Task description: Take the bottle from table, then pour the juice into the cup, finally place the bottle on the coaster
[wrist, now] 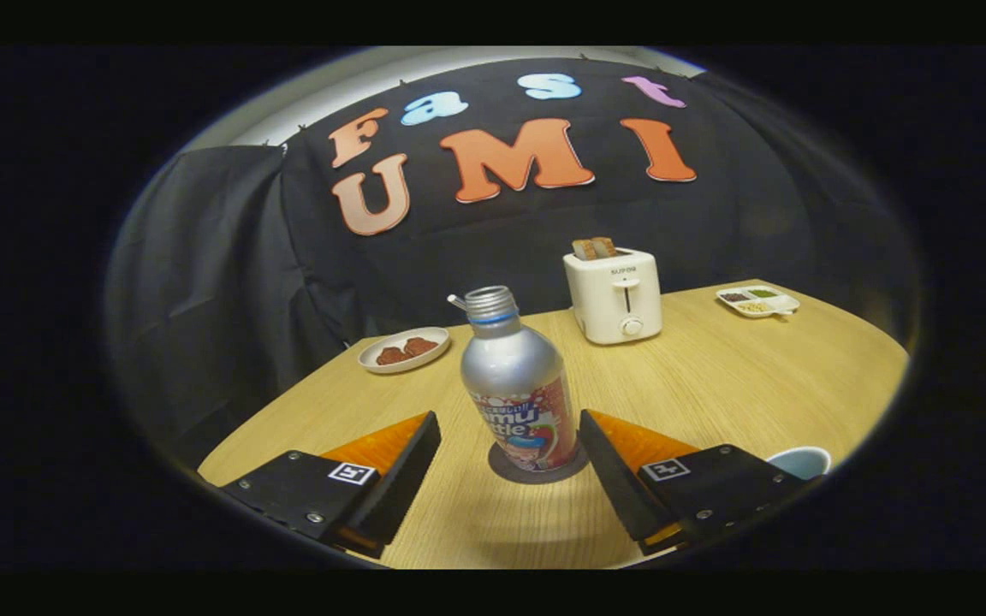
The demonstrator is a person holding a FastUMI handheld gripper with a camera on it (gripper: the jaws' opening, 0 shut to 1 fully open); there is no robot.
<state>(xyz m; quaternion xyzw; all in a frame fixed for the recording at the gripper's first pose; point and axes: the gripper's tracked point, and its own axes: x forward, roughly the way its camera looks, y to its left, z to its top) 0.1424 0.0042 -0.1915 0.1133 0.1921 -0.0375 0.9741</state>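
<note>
The tongs are wide apart. Their two fingers are not touching anything. The bottle stands just ahead of them, in the gap between the tips, with space on both sides.

The bottle stands up straight on a dark round coaster. So it looks like the last step of the job: the bottle is already on the coaster and the tongs have no grip on it. I cannot tell from here if juice was poured. The cup sits near the outer side of one finger, and I cannot see inside it.

If the job is done, the next move is easy. Pull the tongs straight back, so that no finger bumps the bottle. The bottle is tall and thin, so a small knock could tip it over.

The bottle is shiny silver on top, with a bright picture label around the lower part. Its cap is off, and the neck is open.

Farther back on the wooden table are a white toaster with bread in it, a small plate with brown food, and a little tray with parts for different bits.
</note>
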